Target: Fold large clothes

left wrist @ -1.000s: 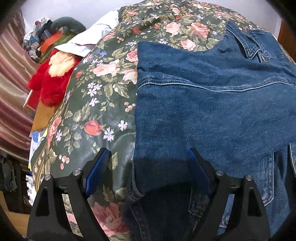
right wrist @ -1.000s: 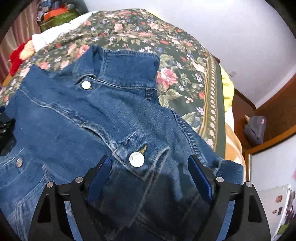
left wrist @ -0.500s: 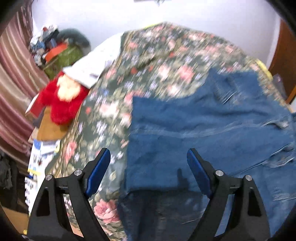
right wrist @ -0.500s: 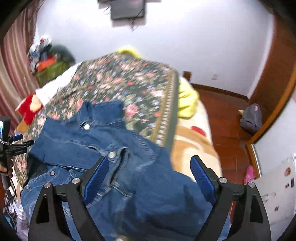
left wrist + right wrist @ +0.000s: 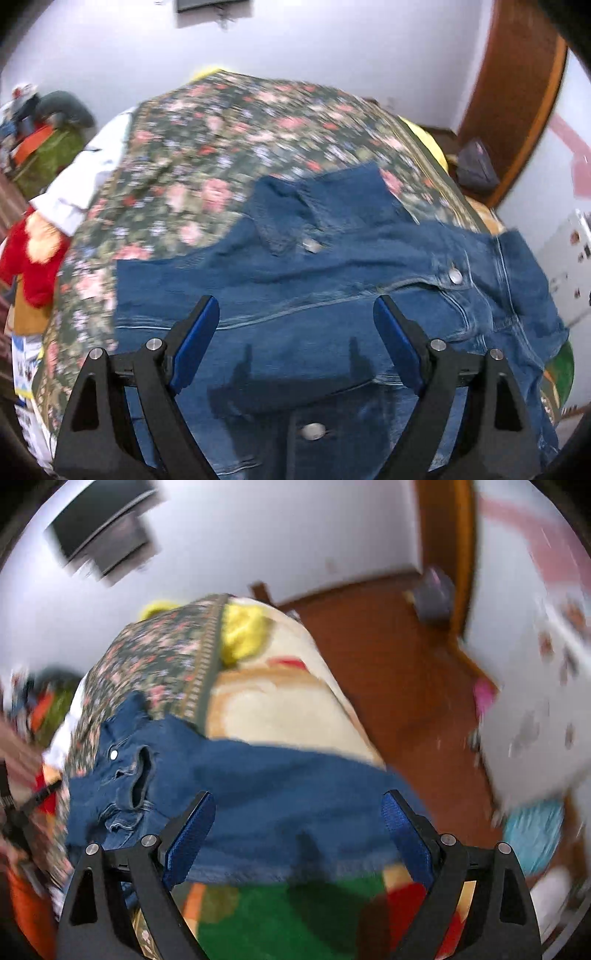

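Note:
A blue denim jacket (image 5: 332, 288) lies on the floral bedspread (image 5: 221, 140), collar away from me, one sleeve folded across its front. My left gripper (image 5: 295, 317) is open and empty, held above the jacket's lower part. In the right wrist view the jacket (image 5: 240, 782) lies over the bed's right side, with one part reaching to the bed edge. My right gripper (image 5: 299, 812) is open and empty, above that part. This view is blurred.
A red plush toy (image 5: 29, 258) and a white cloth (image 5: 92, 177) lie at the bed's left side. A yellow cloth (image 5: 243, 631) lies at the far end. The wooden floor (image 5: 399, 672) lies to the right, with a dark bag (image 5: 436, 594) by the door.
Both grippers have pulled back and risen from the jacket. The right one has swung right, over the bed's right edge. Both stay open.

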Available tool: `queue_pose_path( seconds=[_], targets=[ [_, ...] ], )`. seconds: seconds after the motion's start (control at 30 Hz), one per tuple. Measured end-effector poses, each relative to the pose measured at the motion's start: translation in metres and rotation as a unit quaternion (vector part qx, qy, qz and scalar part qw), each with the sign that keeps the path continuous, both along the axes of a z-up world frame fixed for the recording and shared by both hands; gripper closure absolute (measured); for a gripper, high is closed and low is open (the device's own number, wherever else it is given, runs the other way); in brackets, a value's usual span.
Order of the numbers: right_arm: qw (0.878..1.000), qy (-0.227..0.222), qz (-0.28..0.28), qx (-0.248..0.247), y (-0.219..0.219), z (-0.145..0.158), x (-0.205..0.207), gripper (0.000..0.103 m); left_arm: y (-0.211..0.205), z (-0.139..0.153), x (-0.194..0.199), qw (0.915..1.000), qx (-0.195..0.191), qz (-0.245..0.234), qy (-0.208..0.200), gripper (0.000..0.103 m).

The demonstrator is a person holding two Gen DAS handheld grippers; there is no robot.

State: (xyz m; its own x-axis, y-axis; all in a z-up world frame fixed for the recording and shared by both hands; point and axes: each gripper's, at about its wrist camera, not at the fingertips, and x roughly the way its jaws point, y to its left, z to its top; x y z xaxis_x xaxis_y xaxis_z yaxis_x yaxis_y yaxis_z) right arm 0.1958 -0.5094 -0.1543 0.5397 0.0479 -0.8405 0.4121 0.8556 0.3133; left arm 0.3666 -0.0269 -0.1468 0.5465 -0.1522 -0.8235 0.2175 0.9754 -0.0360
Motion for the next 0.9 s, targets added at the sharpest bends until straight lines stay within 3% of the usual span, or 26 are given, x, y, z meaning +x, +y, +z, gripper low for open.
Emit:
queue_pose_path(
  seconds=[0.13, 0.33, 0.53, 0.63, 0.7, 0.77, 0.9],
  targets=[
    [0.994, 0.034, -0.059, 0.091, -0.031, -0.044, -0.025, 0.013, -0.03, -0.025, 0.004, 0.9989, 0.017, -0.036, 0.025, 0.018],
    [0.982, 0.045, -0.085, 0.163, -0.042, -0.085, -0.034, 0.013, -0.05, -0.059, 0.01, 0.9961, 0.024, -0.052, 0.067, 0.018],
    [0.98, 0.033, -0.107, 0.165, -0.049, -0.104, -0.012, 0.014, -0.046, -0.067, 0.01, 0.9955, 0.012, -0.046, 0.081, 0.018],
    [0.982, 0.034, -0.124, 0.14, -0.053, -0.107, 0.005, 0.035, -0.041, -0.065, 0.011, 0.9961, 0.007, -0.036, 0.08, 0.018],
    [0.983, 0.028, -0.134, 0.122, -0.053, -0.103, 0.015, 0.058, -0.037, -0.062, 0.011, 0.9967, 0.004, -0.029, 0.076, 0.018],
    [0.985, 0.018, -0.136, 0.106, -0.053, -0.094, 0.024, 0.072, -0.034, -0.057, 0.01, 0.9974, 0.003, -0.025, 0.067, 0.018],
    [0.991, -0.041, -0.107, 0.065, -0.034, -0.049, 0.035, 0.08, -0.023, -0.043, 0.006, 0.9989, 0.001, -0.014, 0.045, 0.018]
  ],
)
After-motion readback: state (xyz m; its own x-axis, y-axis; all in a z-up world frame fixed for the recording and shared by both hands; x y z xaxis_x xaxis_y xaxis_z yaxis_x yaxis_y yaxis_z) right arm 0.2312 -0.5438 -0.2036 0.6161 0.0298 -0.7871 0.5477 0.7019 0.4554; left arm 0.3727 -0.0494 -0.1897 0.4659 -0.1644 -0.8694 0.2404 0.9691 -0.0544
